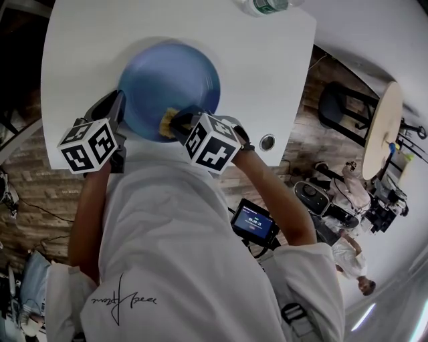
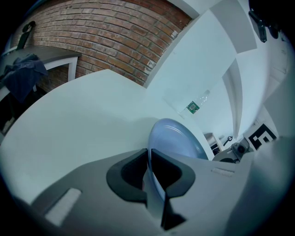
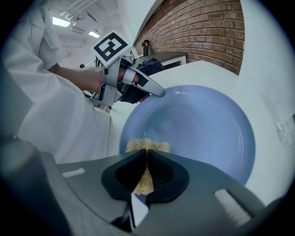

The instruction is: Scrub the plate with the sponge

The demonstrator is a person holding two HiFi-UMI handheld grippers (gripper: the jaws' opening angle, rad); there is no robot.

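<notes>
White counter [image 1: 267, 73] carries a blue plate [image 1: 167, 83], set near the edge closest to the person. Left gripper [image 2: 148, 156]: jaws pinched on the plate's rim, on its left side in the head view. Right gripper [image 3: 146, 154]: jaws clamped on a yellow sponge [image 3: 147, 145]. Clear bottle [image 1: 264, 7] at the counter's far edge, well apart from the plate. Sponge rests against the plate's near inner surface.
</notes>
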